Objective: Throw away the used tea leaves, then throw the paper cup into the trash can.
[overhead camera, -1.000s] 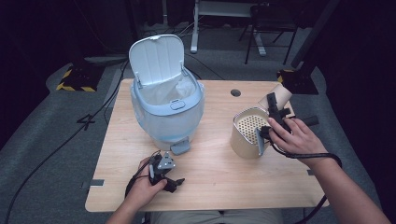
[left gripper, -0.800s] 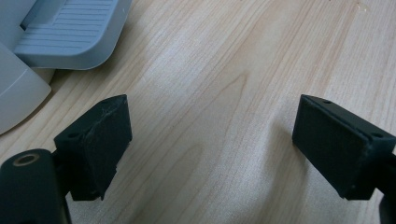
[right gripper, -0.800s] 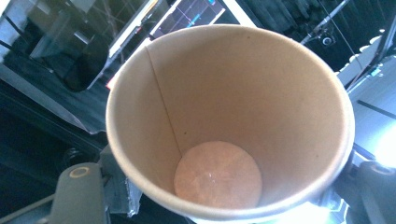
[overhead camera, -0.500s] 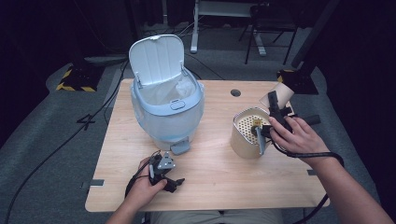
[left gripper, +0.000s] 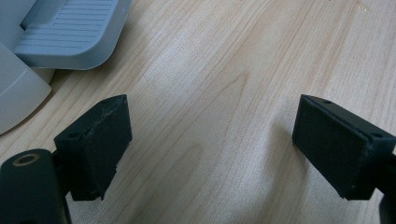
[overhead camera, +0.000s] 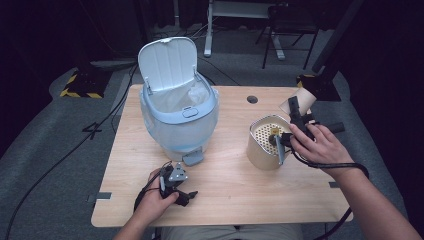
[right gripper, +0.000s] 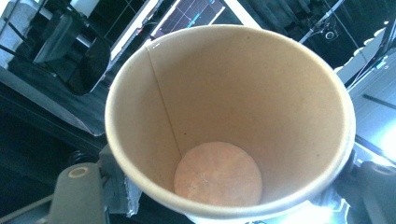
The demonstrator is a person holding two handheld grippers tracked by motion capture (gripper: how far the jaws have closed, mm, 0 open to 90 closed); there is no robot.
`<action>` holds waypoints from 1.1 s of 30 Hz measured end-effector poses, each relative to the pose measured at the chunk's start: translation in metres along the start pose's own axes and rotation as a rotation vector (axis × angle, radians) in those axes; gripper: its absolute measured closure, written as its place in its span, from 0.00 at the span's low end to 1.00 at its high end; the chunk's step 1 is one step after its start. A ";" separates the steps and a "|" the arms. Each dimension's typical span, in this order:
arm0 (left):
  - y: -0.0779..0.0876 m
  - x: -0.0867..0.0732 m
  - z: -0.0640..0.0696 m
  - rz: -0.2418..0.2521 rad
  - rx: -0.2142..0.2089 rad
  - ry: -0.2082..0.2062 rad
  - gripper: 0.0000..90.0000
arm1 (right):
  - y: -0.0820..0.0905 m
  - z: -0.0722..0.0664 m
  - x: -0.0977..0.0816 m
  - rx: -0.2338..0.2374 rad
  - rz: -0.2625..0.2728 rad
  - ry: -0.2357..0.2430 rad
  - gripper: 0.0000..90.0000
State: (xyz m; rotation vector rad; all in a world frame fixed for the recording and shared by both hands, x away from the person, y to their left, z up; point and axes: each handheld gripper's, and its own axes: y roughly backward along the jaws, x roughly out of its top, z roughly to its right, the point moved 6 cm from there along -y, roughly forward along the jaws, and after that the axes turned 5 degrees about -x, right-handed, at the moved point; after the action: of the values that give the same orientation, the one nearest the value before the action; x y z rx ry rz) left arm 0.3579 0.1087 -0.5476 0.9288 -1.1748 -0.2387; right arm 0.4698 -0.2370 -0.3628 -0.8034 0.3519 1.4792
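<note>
the right gripper (overhead camera: 296, 111) is clamped on a paper cup (overhead camera: 299, 100), lifted beside the perforated container (overhead camera: 264, 142). the bin (overhead camera: 177, 112) stands open across the table – best carried level, released only over its mouth. the left gripper (overhead camera: 172, 181) rests wide open – empty.

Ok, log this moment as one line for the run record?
right claw: shut on paper cup, lifted, empty | left claw: open, on table by pedal | bin: lid open
</note>
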 end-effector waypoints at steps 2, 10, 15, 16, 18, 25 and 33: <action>0.000 0.000 0.000 0.000 0.000 0.000 0.14 | 0.000 0.000 -0.001 0.009 0.001 -0.025 0.32; 0.000 0.000 0.000 0.000 0.001 0.001 0.14 | -0.008 -0.001 -0.014 0.196 0.031 -0.397 0.32; 0.000 0.000 0.000 0.000 -0.001 0.002 0.14 | -0.013 -0.002 -0.026 0.378 0.046 -0.749 0.31; 0.000 0.000 0.000 0.000 -0.001 0.003 0.14 | -0.014 -0.003 -0.028 0.411 0.048 -0.824 0.31; 0.000 0.000 0.000 0.000 -0.003 0.003 0.14 | -0.014 -0.005 -0.031 0.500 0.057 -0.997 0.31; 0.000 0.000 0.000 -0.001 -0.007 0.002 0.14 | -0.018 -0.016 -0.045 0.761 0.061 -1.515 0.31; 0.000 0.000 0.000 0.001 -0.007 0.004 0.14 | -0.020 -0.007 -0.052 0.885 0.138 -1.765 0.31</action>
State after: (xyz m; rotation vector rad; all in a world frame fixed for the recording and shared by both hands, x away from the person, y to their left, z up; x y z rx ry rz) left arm 0.3578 0.1091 -0.5476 0.9224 -1.1706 -0.2399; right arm 0.4858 -0.2782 -0.3282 1.2787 -0.3220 1.4137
